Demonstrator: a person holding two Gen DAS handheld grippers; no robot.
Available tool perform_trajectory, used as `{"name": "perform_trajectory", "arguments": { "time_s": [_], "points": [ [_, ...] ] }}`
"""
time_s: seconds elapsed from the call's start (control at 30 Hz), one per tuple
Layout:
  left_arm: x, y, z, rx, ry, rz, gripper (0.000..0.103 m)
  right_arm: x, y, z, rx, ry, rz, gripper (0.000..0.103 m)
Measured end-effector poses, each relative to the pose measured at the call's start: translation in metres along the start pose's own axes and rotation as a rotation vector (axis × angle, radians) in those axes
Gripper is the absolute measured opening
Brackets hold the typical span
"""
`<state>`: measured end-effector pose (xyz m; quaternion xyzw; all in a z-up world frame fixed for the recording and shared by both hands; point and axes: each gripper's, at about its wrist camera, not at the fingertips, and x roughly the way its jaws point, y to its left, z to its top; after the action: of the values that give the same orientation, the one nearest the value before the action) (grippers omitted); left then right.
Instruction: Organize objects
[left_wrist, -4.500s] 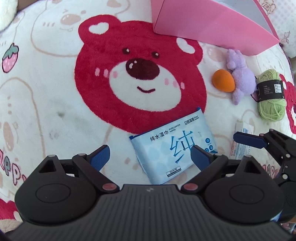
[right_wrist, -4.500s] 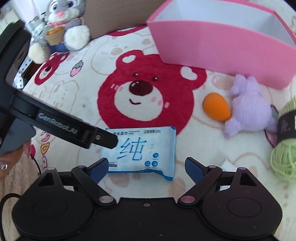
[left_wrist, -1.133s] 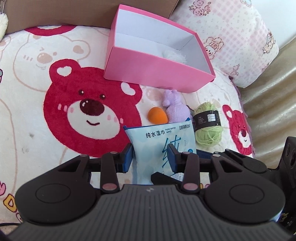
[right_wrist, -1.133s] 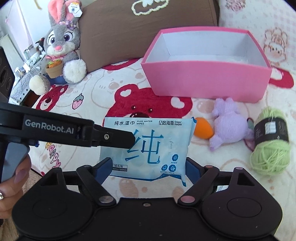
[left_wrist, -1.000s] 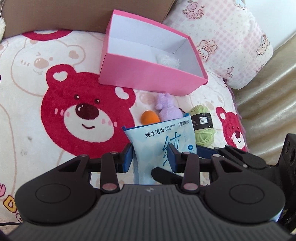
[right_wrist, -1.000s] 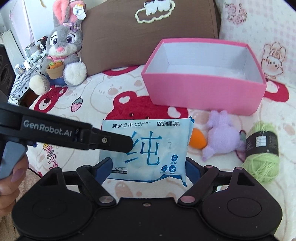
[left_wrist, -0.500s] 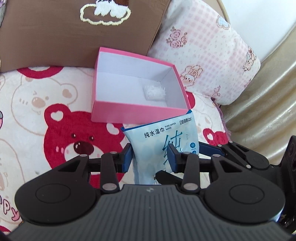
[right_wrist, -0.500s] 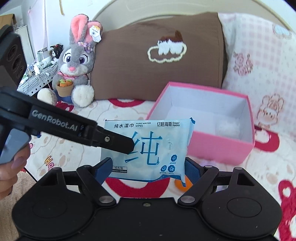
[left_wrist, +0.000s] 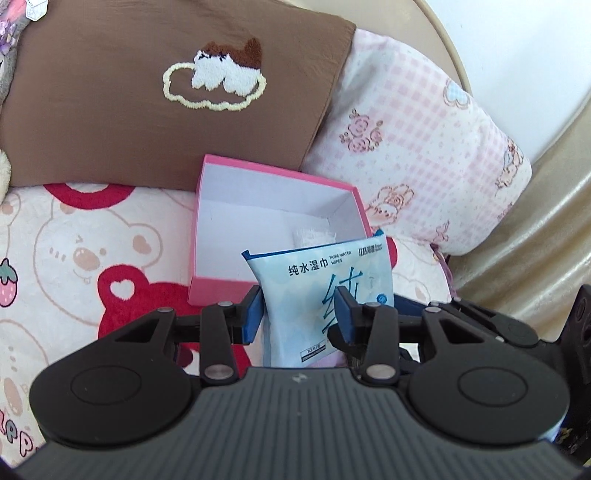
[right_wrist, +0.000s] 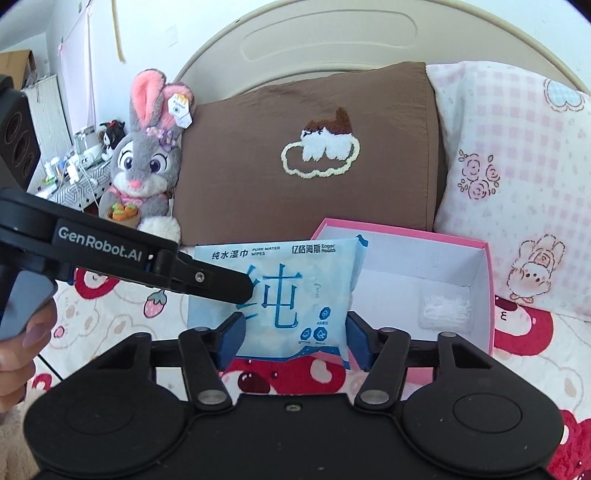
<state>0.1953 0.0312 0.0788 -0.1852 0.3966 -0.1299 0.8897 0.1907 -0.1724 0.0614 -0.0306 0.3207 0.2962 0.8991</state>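
A light-blue pack of wet wipes (left_wrist: 317, 280) hangs in the air in front of the open pink box (left_wrist: 221, 291). My left gripper (left_wrist: 300, 314) is shut on it, one pad behind the pack and one across its printed face. In the right wrist view the pack (right_wrist: 288, 295) sits between the blue pads of my right gripper (right_wrist: 295, 343), whose jaws are closing around its lower part. I cannot see them pressing it. The left gripper (right_wrist: 247, 291) reaches in from the left. The pink box (right_wrist: 406, 230) holds a small white bundle (right_wrist: 445, 308).
A brown pillow (left_wrist: 147, 110) and a pink checked pillow (left_wrist: 424, 147) stand close behind the box. A grey bunny plush (right_wrist: 144, 173) sits at the far left. The red bear blanket (left_wrist: 74, 258) lies underneath. A person's hand (right_wrist: 22, 350) holds the left gripper's handle.
Both grippers have risen with the pack and tilted up, so the box and pillows now fill the views. The right jaws have narrowed around the pack. The toys and yarn have dropped out of sight.
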Motion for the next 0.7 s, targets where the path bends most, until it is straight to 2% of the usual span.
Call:
{"name": "perform_trajectory", "arguments": {
  "time_s": [0.33, 0.47, 0.7],
  "points": [
    [0.057, 0.002, 0.041, -0.006, -0.022, 0.042, 0.039, 0.050, -0.050, 0.038, 0.100, 0.017, 0.003, 0.049],
    [0.090, 0.011, 0.041, -0.006, -0.015, 0.037, 0.039, 0.069, -0.078, 0.020, 0.213, 0.005, 0.057, 0.046],
    [0.142, 0.020, 0.044, 0.014, 0.001, 0.038, 0.039, 0.107, -0.102, 0.015, 0.209, 0.019, -0.003, 0.036]
  ]
}}
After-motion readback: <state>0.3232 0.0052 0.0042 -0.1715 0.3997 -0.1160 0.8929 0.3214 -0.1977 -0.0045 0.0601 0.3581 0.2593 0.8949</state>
